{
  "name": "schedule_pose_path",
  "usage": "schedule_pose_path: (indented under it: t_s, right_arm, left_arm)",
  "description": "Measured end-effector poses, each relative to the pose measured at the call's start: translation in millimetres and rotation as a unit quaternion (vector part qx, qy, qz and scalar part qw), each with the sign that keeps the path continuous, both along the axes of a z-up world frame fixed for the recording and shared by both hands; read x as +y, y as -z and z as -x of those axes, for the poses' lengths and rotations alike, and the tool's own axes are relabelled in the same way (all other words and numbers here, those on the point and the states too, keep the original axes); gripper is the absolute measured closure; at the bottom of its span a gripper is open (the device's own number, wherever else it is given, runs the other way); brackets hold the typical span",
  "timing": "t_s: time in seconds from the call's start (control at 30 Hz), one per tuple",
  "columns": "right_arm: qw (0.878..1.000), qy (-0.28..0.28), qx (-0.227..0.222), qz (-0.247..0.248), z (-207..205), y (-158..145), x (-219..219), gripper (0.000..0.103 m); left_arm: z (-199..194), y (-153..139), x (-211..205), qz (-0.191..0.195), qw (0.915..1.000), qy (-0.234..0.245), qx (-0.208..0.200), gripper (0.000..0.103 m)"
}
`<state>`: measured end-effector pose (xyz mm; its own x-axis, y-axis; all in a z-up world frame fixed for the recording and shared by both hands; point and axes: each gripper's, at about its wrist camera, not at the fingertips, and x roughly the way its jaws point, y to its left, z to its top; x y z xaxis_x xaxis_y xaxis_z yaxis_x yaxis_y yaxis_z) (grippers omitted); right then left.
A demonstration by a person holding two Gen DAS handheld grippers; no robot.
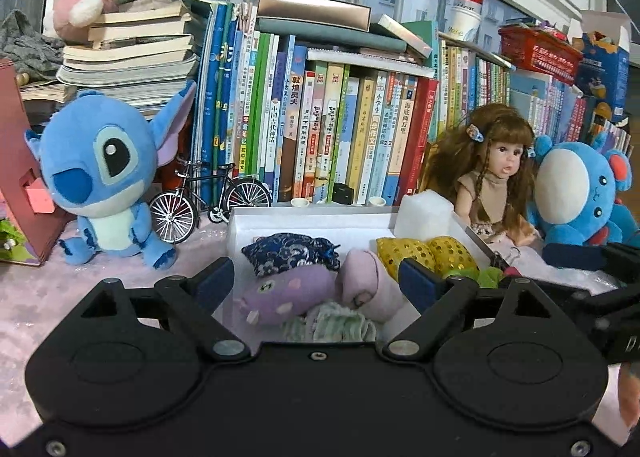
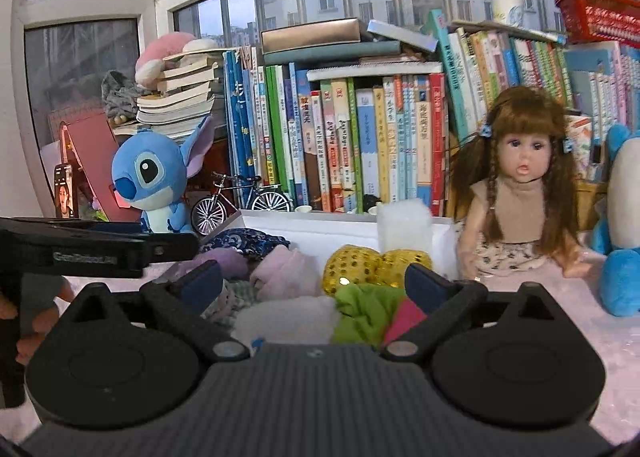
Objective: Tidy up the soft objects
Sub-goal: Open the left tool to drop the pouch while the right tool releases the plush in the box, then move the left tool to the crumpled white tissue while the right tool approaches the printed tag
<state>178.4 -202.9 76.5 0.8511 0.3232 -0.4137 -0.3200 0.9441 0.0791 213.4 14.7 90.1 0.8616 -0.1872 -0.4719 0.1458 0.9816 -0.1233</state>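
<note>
Both tools are held released, nothing gripped — the left tool (image 1: pixel 316 281) above the white box (image 1: pixel 304 219), the right tool (image 2: pixel 314 285) over its soft toys (image 2: pixel 360 267).

A white box (image 1: pixel 316 223) is holding a navy flowered pouch (image 1: pixel 290 253), a purple plush (image 1: pixel 288 295), pale pink socks (image 1: pixel 370 285) and gold sequinned balls (image 2: pixel 374 267). Green cloth (image 2: pixel 366 315) is showing beside pink cloth (image 2: pixel 404 319). A blue plush (image 1: pixel 106 177) is sitting nearby.
</note>
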Motion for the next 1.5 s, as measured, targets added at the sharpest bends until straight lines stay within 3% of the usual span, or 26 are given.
schedule_pose_path:
  t_s: [0.2, 0.33, 0.57, 0.73, 1.3, 1.5]
  right_arm:
    - [0.999, 0.011, -0.016, 0.027, 26, 6, -10, 0.001]
    - [0.999, 0.024, -0.025, 0.034, 42, 11, -14, 0.000]
    - [0.999, 0.036, -0.014, 0.028, 60, 23, -24, 0.000]
    - [0.998, 0.046, -0.010, 0.037, 74, 35, -31, 0.000]
    - [0.996, 0.076, 0.016, 0.045, 99, 60, -49, 0.000]
    - [0.995, 0.085, 0.019, 0.053, 104, 65, -51, 0.000]
  left_arm:
    - [31, 6, 10, 0.007, 0.9999, -0.006, -0.012, 0.014]
    - [48, 14, 9, -0.010, 0.9999, -0.001, -0.007, 0.014]
    - [80, 35, 13, -0.004, 0.9997, 0.018, 0.013, 0.014]
    - [100, 45, 20, -0.012, 0.9999, 0.011, 0.005, 0.014]
    - [128, 68, 43, 0.015, 0.9988, 0.017, 0.044, 0.014]
    - [135, 70, 47, 0.003, 0.9993, 0.000, 0.037, 0.021]
